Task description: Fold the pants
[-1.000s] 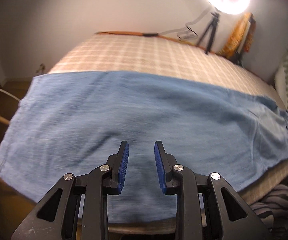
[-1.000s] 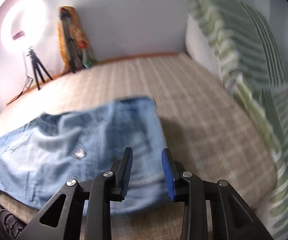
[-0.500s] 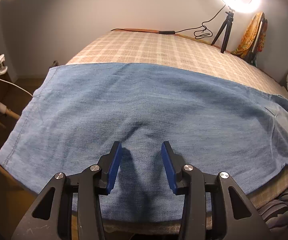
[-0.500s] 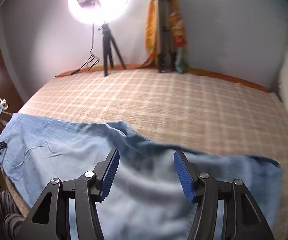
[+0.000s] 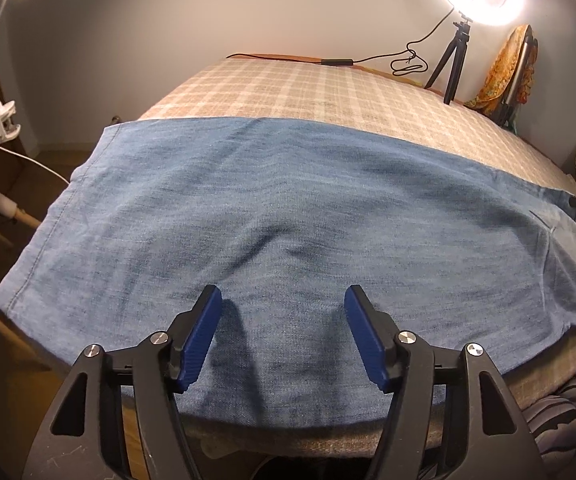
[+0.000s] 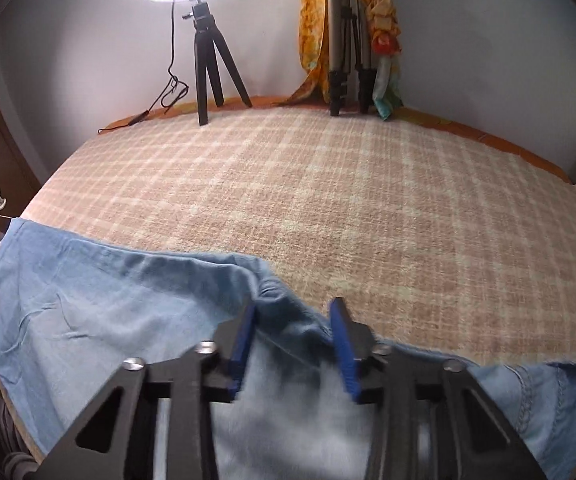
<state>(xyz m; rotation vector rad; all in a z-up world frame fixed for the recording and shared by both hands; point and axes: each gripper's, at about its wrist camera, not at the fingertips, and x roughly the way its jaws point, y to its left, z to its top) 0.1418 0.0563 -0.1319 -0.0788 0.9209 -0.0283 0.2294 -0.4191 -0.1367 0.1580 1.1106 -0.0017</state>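
The left gripper [image 5: 281,330] has its blue ribbed fingers [image 5: 201,336] spread wide, with nothing between them, over the near edge of the blue denim pants [image 5: 288,216]. The pants run flat across to both sides of the fingers, on the beige checked woven bedspread [image 5: 308,88] beyond them.

The right gripper [image 6: 294,340] also has its blue fingers [image 6: 343,342] apart, straddling a raised fold of the denim pants [image 6: 100,312]; whether they touch it is unclear. The pants extend left of the fingers, and the bedspread [image 6: 368,200] stretches ahead to a black-tripod white ring light [image 6: 208,64].
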